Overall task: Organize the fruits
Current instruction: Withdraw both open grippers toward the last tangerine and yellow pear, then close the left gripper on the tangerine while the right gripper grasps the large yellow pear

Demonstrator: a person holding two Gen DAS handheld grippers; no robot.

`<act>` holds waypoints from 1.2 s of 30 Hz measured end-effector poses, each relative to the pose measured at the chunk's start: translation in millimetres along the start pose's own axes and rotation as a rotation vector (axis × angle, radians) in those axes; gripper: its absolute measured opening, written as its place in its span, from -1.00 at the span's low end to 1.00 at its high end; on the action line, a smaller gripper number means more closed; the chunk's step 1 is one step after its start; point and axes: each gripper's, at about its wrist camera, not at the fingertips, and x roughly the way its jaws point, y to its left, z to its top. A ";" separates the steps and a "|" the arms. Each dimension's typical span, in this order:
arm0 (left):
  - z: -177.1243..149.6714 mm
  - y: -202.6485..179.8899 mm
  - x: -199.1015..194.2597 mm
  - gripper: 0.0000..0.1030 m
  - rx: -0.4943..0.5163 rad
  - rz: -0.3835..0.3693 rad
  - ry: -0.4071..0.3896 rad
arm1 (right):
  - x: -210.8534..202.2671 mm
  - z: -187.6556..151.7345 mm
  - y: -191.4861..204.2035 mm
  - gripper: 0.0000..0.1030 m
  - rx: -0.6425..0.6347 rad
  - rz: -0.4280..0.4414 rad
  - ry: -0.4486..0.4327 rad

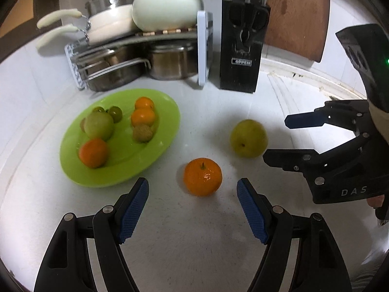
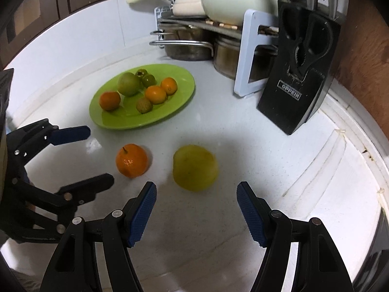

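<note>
An orange point(image 1: 202, 176) lies on the white counter just ahead of my open, empty left gripper point(image 1: 193, 187). A yellow-green apple point(image 1: 248, 138) lies to its right, by the tips of my open, empty right gripper point(image 1: 277, 139). In the right wrist view the apple point(image 2: 195, 168) lies just ahead of my right gripper point(image 2: 196, 191), the orange point(image 2: 132, 160) to its left, between the fingers of my left gripper point(image 2: 97, 155). A green plate point(image 1: 155, 155) point(image 2: 180, 112) at the back left holds several oranges, a green apple and small fruits.
A dish rack point(image 1: 136, 56) with pots and a white kettle point(image 1: 167, 2) stands behind the plate. A black knife block point(image 1: 240, 48) stands to its right, by a wooden board point(image 1: 296, 17). The sink's drainboard point(image 2: 328, 170) lies to the right.
</note>
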 end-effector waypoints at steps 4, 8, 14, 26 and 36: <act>1.5 1.8 14.5 0.44 -0.006 -0.013 0.024 | 10.4 3.6 -3.0 0.34 0.003 0.013 0.015; 4.3 3.7 25.2 0.37 -0.018 -0.020 0.041 | 18.8 7.4 -7.7 0.34 0.015 0.022 0.025; 6.3 7.3 34.7 0.23 -0.043 -0.037 0.058 | 27.3 12.0 -9.8 0.33 0.018 0.029 0.029; 5.5 -0.6 37.6 -0.21 -0.026 -0.073 0.070 | 43.7 14.7 -11.3 0.13 0.040 0.062 0.065; 6.4 4.6 27.0 -0.21 -0.060 -0.054 0.051 | 44.9 11.8 -9.9 -0.03 0.048 0.060 0.058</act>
